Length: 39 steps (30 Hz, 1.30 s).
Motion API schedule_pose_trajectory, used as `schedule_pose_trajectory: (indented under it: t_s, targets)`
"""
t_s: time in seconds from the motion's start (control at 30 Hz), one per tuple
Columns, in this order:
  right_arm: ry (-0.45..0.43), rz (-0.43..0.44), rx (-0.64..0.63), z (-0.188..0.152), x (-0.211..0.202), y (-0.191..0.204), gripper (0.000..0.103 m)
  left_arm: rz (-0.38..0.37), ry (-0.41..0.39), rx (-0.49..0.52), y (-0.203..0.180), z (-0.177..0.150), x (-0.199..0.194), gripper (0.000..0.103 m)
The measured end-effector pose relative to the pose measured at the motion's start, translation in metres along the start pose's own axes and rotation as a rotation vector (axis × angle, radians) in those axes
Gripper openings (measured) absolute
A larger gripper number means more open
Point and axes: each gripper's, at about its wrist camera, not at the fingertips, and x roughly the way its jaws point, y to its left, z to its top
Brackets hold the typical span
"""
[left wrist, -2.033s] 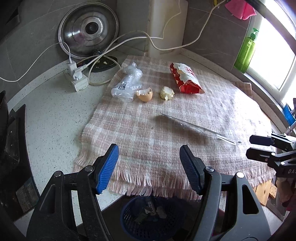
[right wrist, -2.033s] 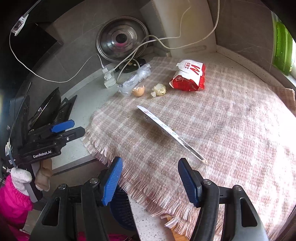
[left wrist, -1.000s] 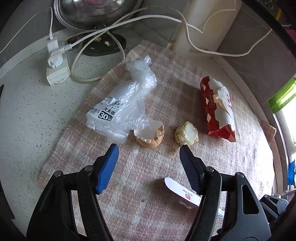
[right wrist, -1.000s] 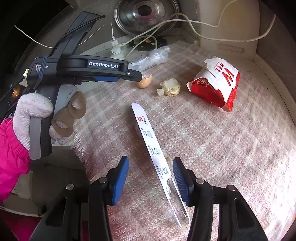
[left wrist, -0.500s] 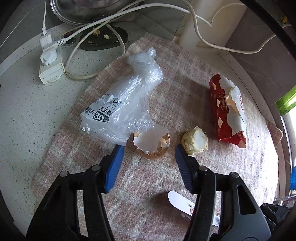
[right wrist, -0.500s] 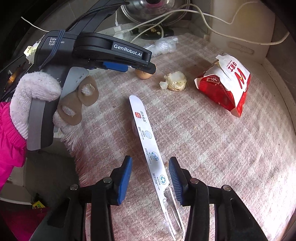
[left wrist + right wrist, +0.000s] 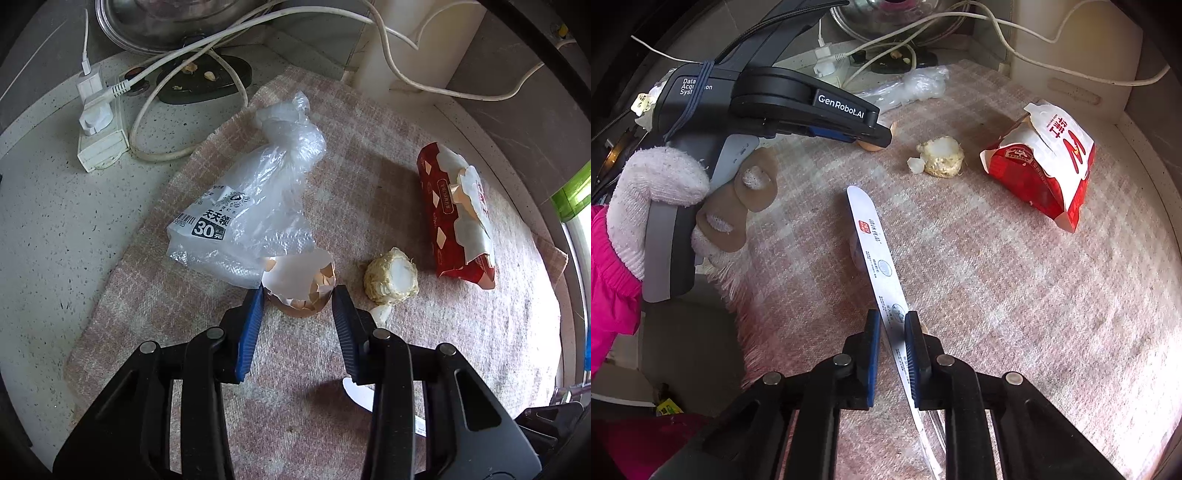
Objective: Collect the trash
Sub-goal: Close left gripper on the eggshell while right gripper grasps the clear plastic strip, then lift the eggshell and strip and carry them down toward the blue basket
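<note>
The left gripper (image 7: 297, 300) sits low over a pink plaid cloth (image 7: 369, 147), its blue jaws partly open and straddling a broken eggshell (image 7: 301, 286), one pad at each side, close to it or just touching; contact cannot be confirmed. The shell is thin and brittle, open side up with jagged edges, so a firm squeeze would likely crush it. A light pinch across its rounded lower walls looks safest.

Touching the eggshell on its far left is a crumpled clear plastic bag (image 7: 255, 206) with a printed label, soft and almost weightless. Just to the right lies a pale vegetable stub (image 7: 391, 280), and beyond that a torn red paper food bag (image 7: 456, 218) on its side.

The right gripper (image 7: 889, 330) has its jaws nearly closed around a long, narrow white plastic package (image 7: 875, 254), gripping it edge-on near its near end. It seems stiff, light and smooth, so it may pivot or slip when lifted from one end.

The cloth covers a speckled counter (image 7: 55, 206), where a white power strip (image 7: 98, 136) and cables sit at the back.
</note>
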Motion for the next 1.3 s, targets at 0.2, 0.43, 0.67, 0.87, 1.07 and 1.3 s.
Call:
schedule_pose_trajectory:
  t_s: [0.2,0.43,0.67,0.87,1.07,1.3]
  targets:
    - [-0.027,0.034,0.054,-0.003,-0.009,-0.004,0.005,-0.013,-0.017,0.011,0.001,-0.006,-0.013,0.038]
    - [-0.068,0.038,0.094,-0.012,-0.023,-0.004,0.001,-0.01,-0.03,0.037,0.0,-0.018,-0.025,0.038]
    - [-0.113,0.066,0.2,-0.025,-0.037,-0.012,0.001,-0.02,-0.052,0.068,-0.003,-0.032,-0.042,0.038]
    - [-0.165,0.085,0.293,-0.04,-0.056,-0.016,0.001,-0.032,-0.078,0.104,-0.006,-0.047,-0.063,0.038]
    - [-0.197,0.096,0.359,-0.058,-0.071,-0.012,0.001,-0.052,-0.096,0.14,-0.01,-0.071,-0.086,0.038]
    - [-0.211,0.092,0.418,-0.081,-0.083,0.004,0.001,-0.066,-0.105,0.192,-0.011,-0.104,-0.108,0.038]
